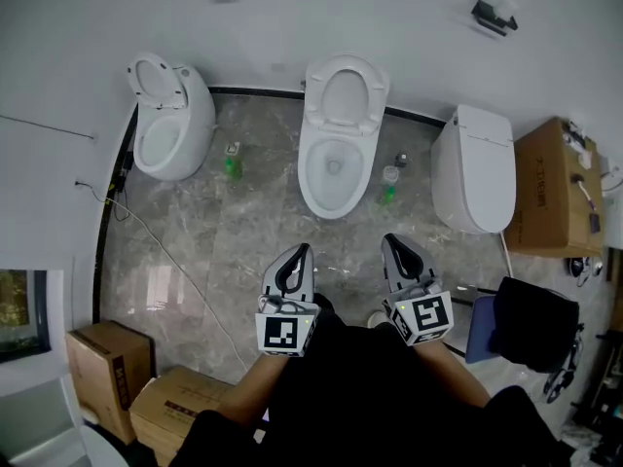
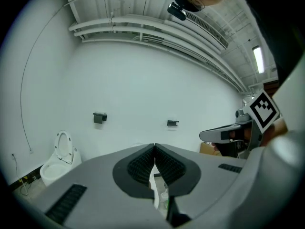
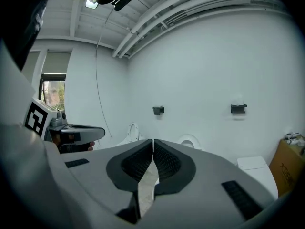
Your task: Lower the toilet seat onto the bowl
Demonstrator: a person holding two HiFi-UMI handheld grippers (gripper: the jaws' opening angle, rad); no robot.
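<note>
A left toilet (image 1: 180, 125) stands far off with its seat up. The left gripper (image 1: 305, 251) hangs near the person, its jaws pressed together and empty. Beyond and between both tools, the middle toilet seat (image 1: 378, 93) stands raised against the wall above its bowl (image 1: 311, 178). The right gripper (image 1: 392, 241) is likewise closed and empty. At far right sits a lidded toilet (image 1: 475, 163).
</note>
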